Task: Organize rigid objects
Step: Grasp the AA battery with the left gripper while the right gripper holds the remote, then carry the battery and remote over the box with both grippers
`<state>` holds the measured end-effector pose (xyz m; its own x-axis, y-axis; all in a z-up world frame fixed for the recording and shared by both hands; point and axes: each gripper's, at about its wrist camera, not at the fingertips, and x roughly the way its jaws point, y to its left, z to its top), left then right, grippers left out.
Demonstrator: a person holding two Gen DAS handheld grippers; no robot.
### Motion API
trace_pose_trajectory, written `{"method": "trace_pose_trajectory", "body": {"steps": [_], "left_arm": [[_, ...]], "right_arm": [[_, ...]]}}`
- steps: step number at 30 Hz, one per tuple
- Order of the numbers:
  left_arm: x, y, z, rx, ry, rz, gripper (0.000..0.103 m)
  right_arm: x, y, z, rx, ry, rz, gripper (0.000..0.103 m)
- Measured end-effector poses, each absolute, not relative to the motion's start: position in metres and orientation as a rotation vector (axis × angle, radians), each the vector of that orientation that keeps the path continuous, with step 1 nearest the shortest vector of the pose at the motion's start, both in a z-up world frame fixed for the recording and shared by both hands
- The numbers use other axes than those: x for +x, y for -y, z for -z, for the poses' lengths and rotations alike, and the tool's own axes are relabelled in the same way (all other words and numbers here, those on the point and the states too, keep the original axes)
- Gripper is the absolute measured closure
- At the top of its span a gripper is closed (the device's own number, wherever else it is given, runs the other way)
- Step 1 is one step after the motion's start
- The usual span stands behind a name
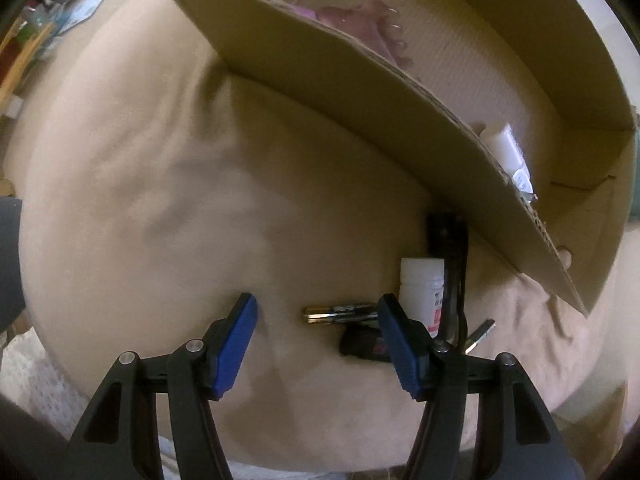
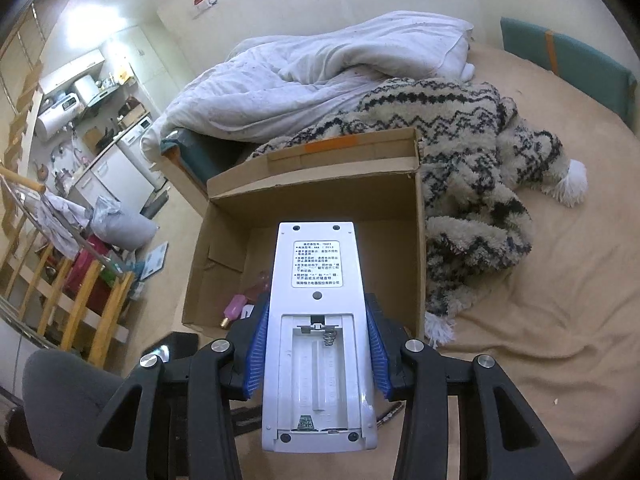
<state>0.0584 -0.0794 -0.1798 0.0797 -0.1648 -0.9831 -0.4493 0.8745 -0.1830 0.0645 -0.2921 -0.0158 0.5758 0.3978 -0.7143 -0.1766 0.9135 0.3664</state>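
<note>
A tan bed sheet [image 1: 140,200] covers the bed, wide and bare on its left half, with the cardboard box [image 1: 360,92] standing at the right, its near wall slanting across the left wrist view. The left tongs [image 1: 318,344] hang spread wide above the sheet, holding nothing; between and past its fingers lie batteries [image 1: 340,314], a small dark item [image 1: 360,344], a white bottle [image 1: 422,292] and a black tool [image 1: 450,264], close to the box wall. In the right wrist view, the right tongs [image 2: 318,346] pinch a white remote [image 2: 316,320], back up and battery bay open, over the box's near edge, with a patterned blanket [image 2: 472,184] to the right.
</note>
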Motion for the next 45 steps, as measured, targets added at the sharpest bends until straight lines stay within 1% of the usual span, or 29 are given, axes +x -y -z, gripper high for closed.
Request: {"method": "trace_pose_trajectory", "body": {"steps": [8, 9, 10, 18, 20, 21, 26, 27, 32, 37, 42, 45], "left_arm": [[0.065, 0.1, 0.185, -0.435, -1.508, -0.312, 0.044], [0.064, 0.103, 0.185, -0.411, -1.506, -0.324, 0.044], [0.062, 0.104, 0.184, -0.395, -1.507, -0.346, 0.047], [0.067, 0.116, 0.197, -0.348, -1.513, -0.342, 0.048], [0.067, 0.117, 0.196, -0.328, -1.516, -0.338, 0.055], [0.066, 0.117, 0.195, -0.32, -1.517, -0.332, 0.063], [0.068, 0.112, 0.192, -0.322, -1.518, -0.293, 0.063], [0.068, 0.095, 0.188, -0.314, -1.515, -0.29, 0.063], [0.069, 0.074, 0.177, -0.246, -1.506, -0.298, 0.063], [0.066, 0.039, 0.162, -0.235, -1.483, -0.323, 0.063], [0.056, -0.002, 0.125, -0.238, -1.409, -0.338, 0.063], [0.054, -0.018, 0.087, -0.23, -1.336, -0.343, 0.063]], "right_arm": [[0.067, 0.29, 0.015, 0.273, -0.906, -0.358, 0.057], [0.068, 0.29, 0.015, 0.272, -0.909, -0.358, 0.057], [0.068, 0.29, 0.016, 0.271, -0.911, -0.357, 0.057], [0.07, 0.285, 0.02, 0.248, -0.933, -0.351, 0.057], [0.07, 0.285, 0.02, 0.242, -0.934, -0.347, 0.057], [0.07, 0.285, 0.02, 0.241, -0.935, -0.346, 0.057], [0.07, 0.285, 0.021, 0.24, -0.937, -0.342, 0.057], [0.07, 0.285, 0.022, 0.237, -0.938, -0.341, 0.057], [0.069, 0.285, 0.022, 0.225, -0.943, -0.329, 0.057], [0.068, 0.288, 0.021, 0.225, -0.94, -0.31, 0.057], [0.066, 0.29, 0.02, 0.222, -0.937, -0.296, 0.057], [0.066, 0.291, 0.018, 0.225, -0.924, -0.288, 0.057]]}}
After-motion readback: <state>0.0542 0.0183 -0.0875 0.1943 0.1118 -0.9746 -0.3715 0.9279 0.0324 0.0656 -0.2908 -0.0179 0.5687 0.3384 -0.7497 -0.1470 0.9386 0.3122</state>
